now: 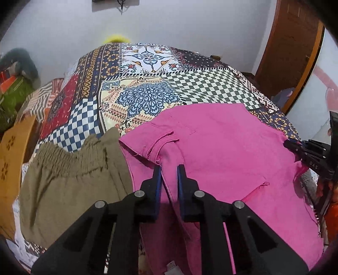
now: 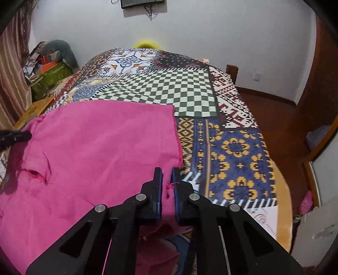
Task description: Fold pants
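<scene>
Room ahead of me: plain white wall (image 2: pixel 211 31) with a dark mounted screen (image 2: pixel 142 3) at the top, cable hanging under it, and a wall socket (image 2: pixel 256 76) low on the right. Bed fills the middle, covered by a patchwork bedspread (image 2: pixel 190 88) of checks and florals; reddish wood floor (image 2: pixel 274 110) to its right, brown wooden door (image 1: pixel 289 48) beyond. Left side has a striped curtain (image 2: pixel 12 74), a clutter pile with a green box (image 2: pixel 52 74), and a tan wooden panel (image 1: pixel 12 152); light is even, soft.
</scene>
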`<state>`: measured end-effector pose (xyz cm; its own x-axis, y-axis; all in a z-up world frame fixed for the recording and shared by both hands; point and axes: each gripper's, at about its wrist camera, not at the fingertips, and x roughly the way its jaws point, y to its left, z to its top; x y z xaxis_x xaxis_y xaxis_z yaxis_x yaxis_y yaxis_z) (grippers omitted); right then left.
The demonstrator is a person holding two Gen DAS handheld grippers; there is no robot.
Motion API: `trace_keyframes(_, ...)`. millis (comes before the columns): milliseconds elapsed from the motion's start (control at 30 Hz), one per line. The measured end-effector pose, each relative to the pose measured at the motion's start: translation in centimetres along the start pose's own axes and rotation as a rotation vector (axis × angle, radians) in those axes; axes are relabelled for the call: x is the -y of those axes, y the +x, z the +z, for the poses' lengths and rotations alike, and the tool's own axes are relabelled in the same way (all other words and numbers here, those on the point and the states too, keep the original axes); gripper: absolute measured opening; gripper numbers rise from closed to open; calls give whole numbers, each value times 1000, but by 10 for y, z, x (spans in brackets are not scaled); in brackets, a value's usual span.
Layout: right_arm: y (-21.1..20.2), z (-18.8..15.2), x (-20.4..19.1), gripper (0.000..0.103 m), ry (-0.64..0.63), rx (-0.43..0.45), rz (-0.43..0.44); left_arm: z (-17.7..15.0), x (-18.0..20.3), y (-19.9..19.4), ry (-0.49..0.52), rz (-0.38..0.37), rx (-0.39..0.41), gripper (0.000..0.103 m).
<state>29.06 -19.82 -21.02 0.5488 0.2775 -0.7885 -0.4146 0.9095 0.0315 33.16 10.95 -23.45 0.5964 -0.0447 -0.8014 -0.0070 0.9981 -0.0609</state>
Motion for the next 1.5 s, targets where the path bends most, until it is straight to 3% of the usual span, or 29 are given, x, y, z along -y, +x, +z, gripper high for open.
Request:
trace_keyframes(200, 10, -5, 6, 8, 17, -43, -4, -2, -7, 24, -18, 2, -70, 15)
trace_keyframes(367, 7, 2, 1, 8, -21, -37, -28, -2, -6, 22, 3, 11, -61, 19)
trace_keyframes(500, 12, 2, 7, 9, -3, -70, -2, -3, -13, 29, -46, -6, -89, 23)
trace_keyframes(600, 5, 3, 13, 16, 23, -80, 23, -1, -15, 21, -65, -12, -88, 24)
trace_keyframes(700, -11, 8, 17, 23, 21, -55, 16, 0, -16, 7, -68, -7, -80, 24)
trace_keyframes(1033, -35, 41, 25, 26, 38, 37, 27, 32, -33, -23, -69, 34, -20, 24)
trace_keyframes(1200, -26, 62, 19, 27, 34, 44, 63, 45, -52, -5, -117, 5, -43, 36)
trace_keyframes(1333, -11, 73, 13, 29, 12, 32, 70, 48, -62, 17, -140, -2, -79, 38)
trace_keyframes(1400, 0, 79, 11, 39, 5, 19, 80, 47, -66, 30, -156, -11, -101, 42)
trace_keyframes(1500, 17, 86, 12, 44, 8, 4, 88, 43, -70, 45, -171, -24, -127, 45)
